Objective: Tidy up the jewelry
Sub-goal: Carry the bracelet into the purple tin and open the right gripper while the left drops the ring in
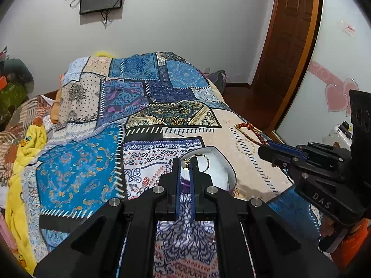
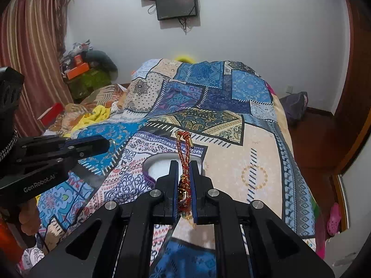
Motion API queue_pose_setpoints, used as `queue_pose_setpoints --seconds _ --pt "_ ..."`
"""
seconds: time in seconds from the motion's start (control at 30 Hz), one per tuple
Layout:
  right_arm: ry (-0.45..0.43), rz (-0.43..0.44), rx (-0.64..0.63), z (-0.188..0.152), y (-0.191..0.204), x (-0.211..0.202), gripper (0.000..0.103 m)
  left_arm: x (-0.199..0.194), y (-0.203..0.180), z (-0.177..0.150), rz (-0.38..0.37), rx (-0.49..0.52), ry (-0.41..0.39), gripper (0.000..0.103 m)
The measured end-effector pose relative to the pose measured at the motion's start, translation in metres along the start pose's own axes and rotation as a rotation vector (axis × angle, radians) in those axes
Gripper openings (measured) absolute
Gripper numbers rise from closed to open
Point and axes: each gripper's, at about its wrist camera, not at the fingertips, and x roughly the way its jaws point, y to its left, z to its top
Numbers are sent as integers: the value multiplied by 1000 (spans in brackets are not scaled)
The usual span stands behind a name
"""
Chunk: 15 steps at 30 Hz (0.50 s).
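Fingers of two grippers closed over one patchwork bedspread [image 2: 255,139].
Left gripper [image 1: 185,164] pinches what seems a gold-ringed trinket [image 1: 201,162]; right gripper [image 2: 184,169] clamps one red-gold cord bracelet [image 2: 183,153], above one white box [image 1: 220,173].

A blue, cream and black patchwork bedspread [image 2: 231,115] fills the frame centre, with a red-and-gold braided bracelet [image 2: 184,155] and striped pink curtain [image 2: 30,58] upper left.

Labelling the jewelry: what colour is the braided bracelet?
Red with gold flecks and gold ends, clearest in the right wrist view: bracelet.
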Motion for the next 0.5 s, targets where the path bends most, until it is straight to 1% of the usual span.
queue_pose_setpoints --seconds 0.13,0.3,0.5 --pt "13 -1 -11 3 -1 11 8 14 0 3 -15 -2 20 5" --pt "41 26 -17 3 -1 21 8 32 -3 4 -18 22 46 5" --pt "86 52 -29 4 -3 38 8 55 -3 4 -37 32 106 5"
